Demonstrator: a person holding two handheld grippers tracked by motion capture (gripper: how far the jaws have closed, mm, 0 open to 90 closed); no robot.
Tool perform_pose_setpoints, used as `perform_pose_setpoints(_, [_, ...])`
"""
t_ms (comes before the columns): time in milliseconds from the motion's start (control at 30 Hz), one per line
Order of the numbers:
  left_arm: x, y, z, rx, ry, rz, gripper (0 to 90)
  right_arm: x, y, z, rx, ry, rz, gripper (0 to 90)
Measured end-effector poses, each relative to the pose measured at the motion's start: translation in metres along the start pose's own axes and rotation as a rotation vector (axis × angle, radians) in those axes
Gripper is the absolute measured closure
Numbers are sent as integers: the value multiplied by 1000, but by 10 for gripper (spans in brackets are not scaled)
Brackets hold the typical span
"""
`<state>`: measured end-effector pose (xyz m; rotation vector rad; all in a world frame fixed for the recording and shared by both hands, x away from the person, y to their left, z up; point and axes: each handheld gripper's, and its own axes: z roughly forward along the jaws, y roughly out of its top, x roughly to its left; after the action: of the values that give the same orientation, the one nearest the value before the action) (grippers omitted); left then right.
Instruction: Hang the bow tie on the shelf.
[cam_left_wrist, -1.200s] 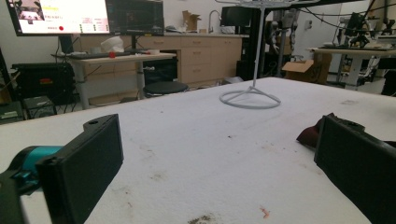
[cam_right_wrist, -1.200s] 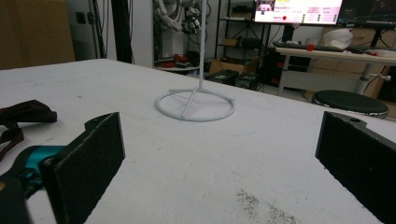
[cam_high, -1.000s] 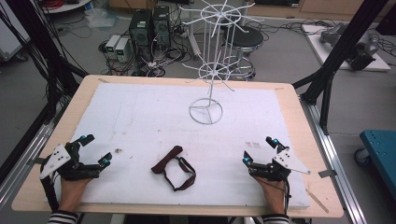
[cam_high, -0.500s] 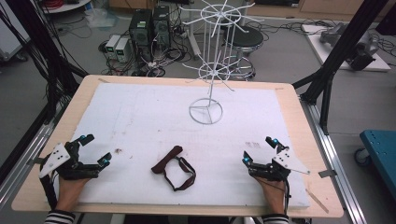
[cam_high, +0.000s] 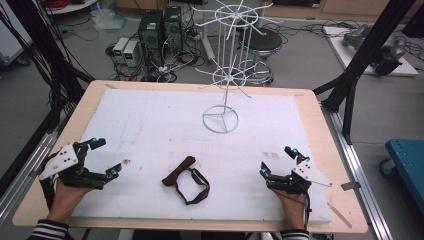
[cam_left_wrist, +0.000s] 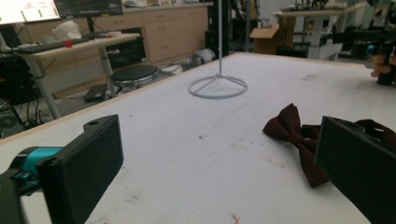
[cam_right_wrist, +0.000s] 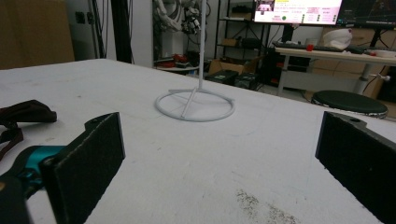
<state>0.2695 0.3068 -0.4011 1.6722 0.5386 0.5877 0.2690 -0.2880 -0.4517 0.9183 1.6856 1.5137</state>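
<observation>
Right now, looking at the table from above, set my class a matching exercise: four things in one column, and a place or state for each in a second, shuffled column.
Things:
1. bow tie
2. wire rack
3. left gripper
4. right gripper

Places or states:
A. open, at the table's near right
B. stands upright at the far middle
C. lies flat between the grippers
D. open, at the table's near left

Pairs: 1-C, 2-B, 3-D, 4-A

Probably a lab: floor computers (cam_high: 159, 31), cables, monitors (cam_right_wrist: 297, 11)
</observation>
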Motion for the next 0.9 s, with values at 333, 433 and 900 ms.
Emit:
perform_pose_setpoints(333, [-10, 29, 19, 94, -110, 52, 17, 0, 0, 0, 0, 0, -2, 6])
perform_pose_setpoints(433, [-15, 36, 26, 112, -146, 63, 17, -1, 0, 0, -6, -2, -10, 6])
perform_pose_setpoints(900, [-38, 52, 58, 243, -255, 154, 17, -1, 0, 0, -4, -1, -5, 6])
